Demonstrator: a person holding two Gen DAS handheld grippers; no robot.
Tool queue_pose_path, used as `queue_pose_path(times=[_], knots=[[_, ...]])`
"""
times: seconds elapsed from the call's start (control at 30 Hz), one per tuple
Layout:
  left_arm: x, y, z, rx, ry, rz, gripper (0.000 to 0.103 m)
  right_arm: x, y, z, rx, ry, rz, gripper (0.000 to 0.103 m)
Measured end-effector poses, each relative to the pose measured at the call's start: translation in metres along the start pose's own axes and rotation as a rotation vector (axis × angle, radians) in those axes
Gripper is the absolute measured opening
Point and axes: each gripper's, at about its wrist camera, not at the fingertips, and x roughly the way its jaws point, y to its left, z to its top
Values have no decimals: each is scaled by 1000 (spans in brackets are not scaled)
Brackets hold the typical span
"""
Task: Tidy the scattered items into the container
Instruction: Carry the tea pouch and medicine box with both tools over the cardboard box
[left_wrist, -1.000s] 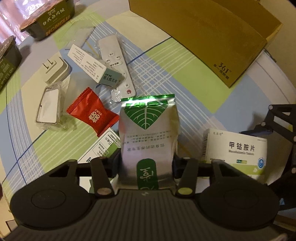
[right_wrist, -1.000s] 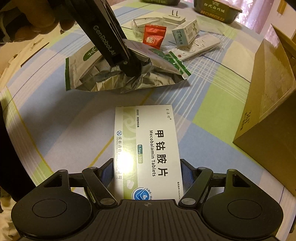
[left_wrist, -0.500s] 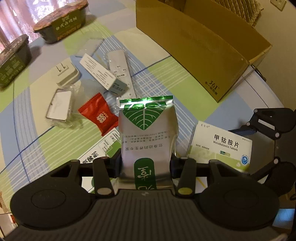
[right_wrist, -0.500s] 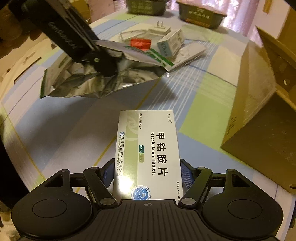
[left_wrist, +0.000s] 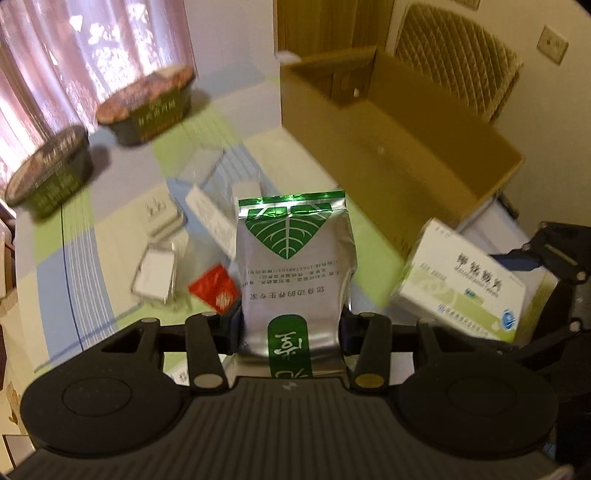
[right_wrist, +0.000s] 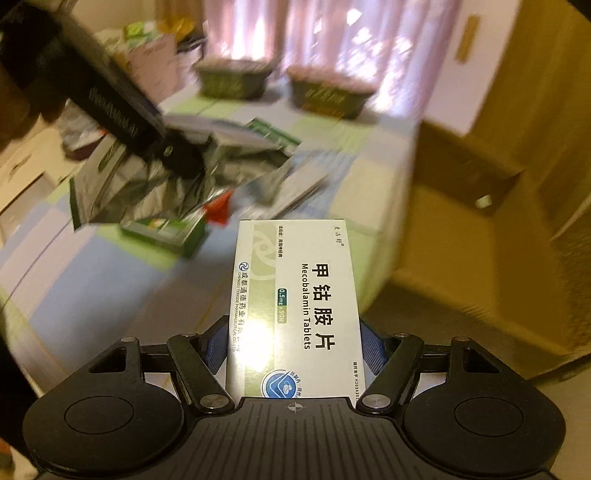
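The left gripper (left_wrist: 291, 332) is clamped on the lower end of a silver foil pouch with a green leaf print (left_wrist: 293, 266), which stands upright between its fingers, lifted above the checked tablecloth (left_wrist: 92, 258). The right gripper (right_wrist: 295, 343) pinches a white and green Mecobalamin tablet box (right_wrist: 295, 306) lengthwise between its blue pads (right_wrist: 373, 347). The open brown cardboard box (left_wrist: 388, 155) sits ahead of the pouch and to the right. A red candy wrapper (left_wrist: 216, 291) lies on the cloth just left of the pouch.
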Motion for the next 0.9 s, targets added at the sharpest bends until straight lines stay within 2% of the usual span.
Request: queue_pose_path(times=[0.2,0.43,0.6,0.9], knots=[[-16,-32,47,-28,-90,-25,42,-28,-56,18,62,-33,-128,73],[3,-82,104,-84,-151,-73,42,-23,-120,31,146,-13,-201,73],[39,-101,129,-132,-144,-80,42,-12,-147,32,170,2,-223,73],[81,-117,144,-150,-122,-77,42,10,-180,26,217,12,-226,73]])
